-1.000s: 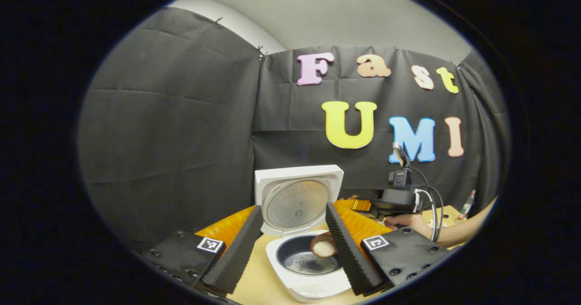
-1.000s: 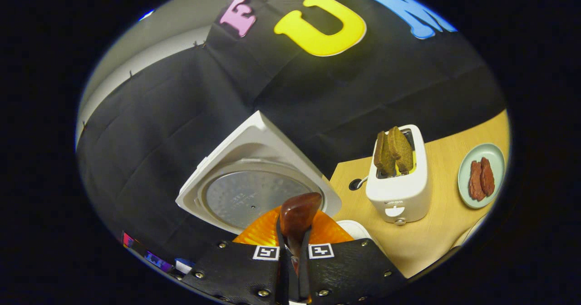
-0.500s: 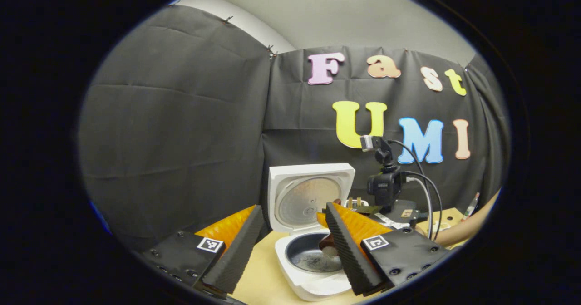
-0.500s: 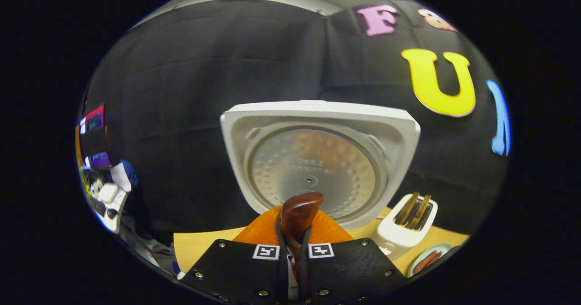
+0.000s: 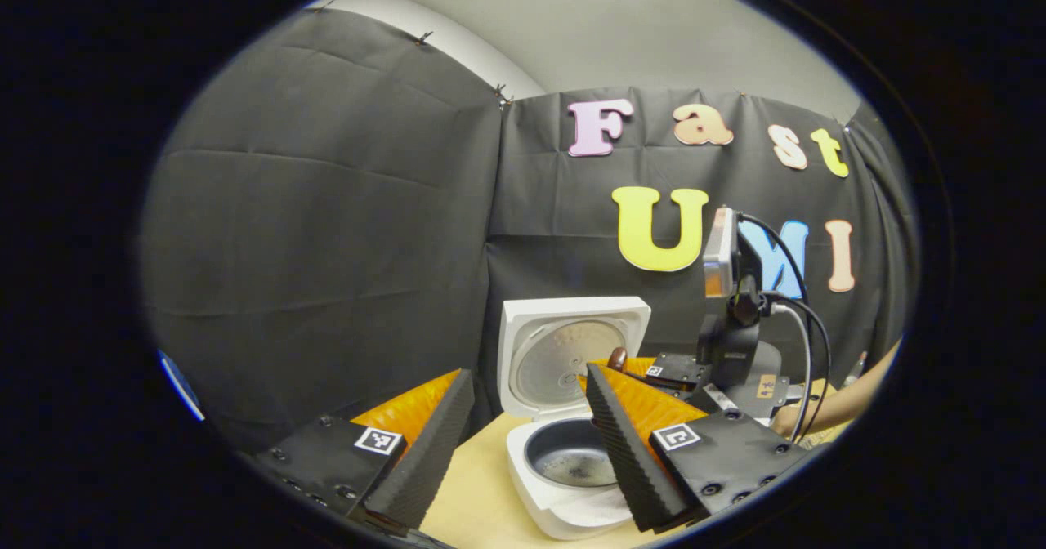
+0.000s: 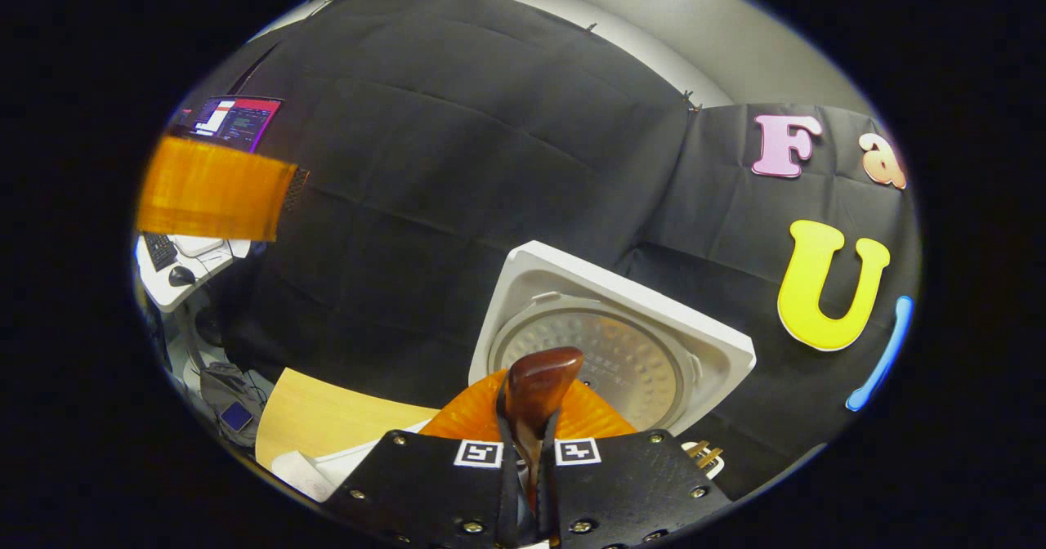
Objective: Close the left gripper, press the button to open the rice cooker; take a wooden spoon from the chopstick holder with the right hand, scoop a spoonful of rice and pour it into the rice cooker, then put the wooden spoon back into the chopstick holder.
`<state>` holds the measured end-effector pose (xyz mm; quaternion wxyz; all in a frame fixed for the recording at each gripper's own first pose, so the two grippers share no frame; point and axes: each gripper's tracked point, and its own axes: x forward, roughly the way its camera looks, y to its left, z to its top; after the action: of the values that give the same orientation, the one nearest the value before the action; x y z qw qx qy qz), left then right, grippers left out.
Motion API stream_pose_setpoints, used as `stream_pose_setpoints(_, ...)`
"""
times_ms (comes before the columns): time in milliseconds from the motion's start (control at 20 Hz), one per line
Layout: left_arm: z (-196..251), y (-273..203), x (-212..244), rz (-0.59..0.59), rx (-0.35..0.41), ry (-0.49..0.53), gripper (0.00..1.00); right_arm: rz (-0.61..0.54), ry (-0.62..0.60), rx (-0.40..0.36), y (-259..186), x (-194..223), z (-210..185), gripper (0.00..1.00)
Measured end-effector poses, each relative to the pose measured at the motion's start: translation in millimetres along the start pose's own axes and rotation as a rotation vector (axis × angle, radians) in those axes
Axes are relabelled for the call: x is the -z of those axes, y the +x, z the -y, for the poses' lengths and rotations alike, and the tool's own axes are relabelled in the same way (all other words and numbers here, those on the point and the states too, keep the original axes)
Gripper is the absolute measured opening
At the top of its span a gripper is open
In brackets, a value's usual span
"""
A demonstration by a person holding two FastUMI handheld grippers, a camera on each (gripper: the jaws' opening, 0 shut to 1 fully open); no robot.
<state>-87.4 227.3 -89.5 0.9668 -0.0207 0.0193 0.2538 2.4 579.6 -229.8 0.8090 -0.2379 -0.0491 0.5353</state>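
The white rice cooker [image 5: 564, 500] stands on the table with its lid [image 5: 572, 353] up, and a little rice lies in its dark pot [image 5: 572, 461]. My left gripper [image 5: 527, 451] hangs open just in front of it, holding nothing. My right gripper [image 5: 695, 373] sits above the cooker's right side; a hand [image 5: 817, 414] holds it. In the right gripper view, my right gripper [image 6: 529, 410] is shut on the wooden spoon [image 6: 535, 381], whose brown end sticks out past the fingertips toward the lid [image 6: 621, 353]. That brown spoon end [image 5: 619, 359] also shows against the lid.
The light wooden table [image 6: 327, 418] runs under the cooker. A toaster's top [image 6: 703, 453] peeks out at the lower right of the right gripper view. A finger of my left gripper [image 6: 212, 189] crosses the upper left there, with a desk [image 6: 180, 259] behind it.
The spoon held rice over the pot a second ago, then tipped inside it. Now my right gripper has risen and turned, the spoon is out of the pot, and the rice lies inside.
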Motion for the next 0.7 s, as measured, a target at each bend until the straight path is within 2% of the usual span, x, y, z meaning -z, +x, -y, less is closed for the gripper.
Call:
stream_pose_setpoints(150, 1, 0, 0, 0.006, 0.007, -0.001, 0.92, 0.004, 0.176, 0.039, 4, 4, 15, 0.09)
stream_pose_setpoints(350, 10, 1, 0, 0.0, 0.038, 0.0, 0.92, -0.017, 0.563, 0.113, -8, 12, 42, 0.09)
stream_pose_setpoints(500, 19, 4, 0, -0.002, 0.075, 0.005, 0.92, 0.018, 0.787, 0.162, -42, 4, 75, 0.09)
stream_pose_setpoints(700, 33, 8, -3, 0.007, 0.138, 0.01, 0.92, 0.08, 1.116, 0.227, -82, 15, 120, 0.09)
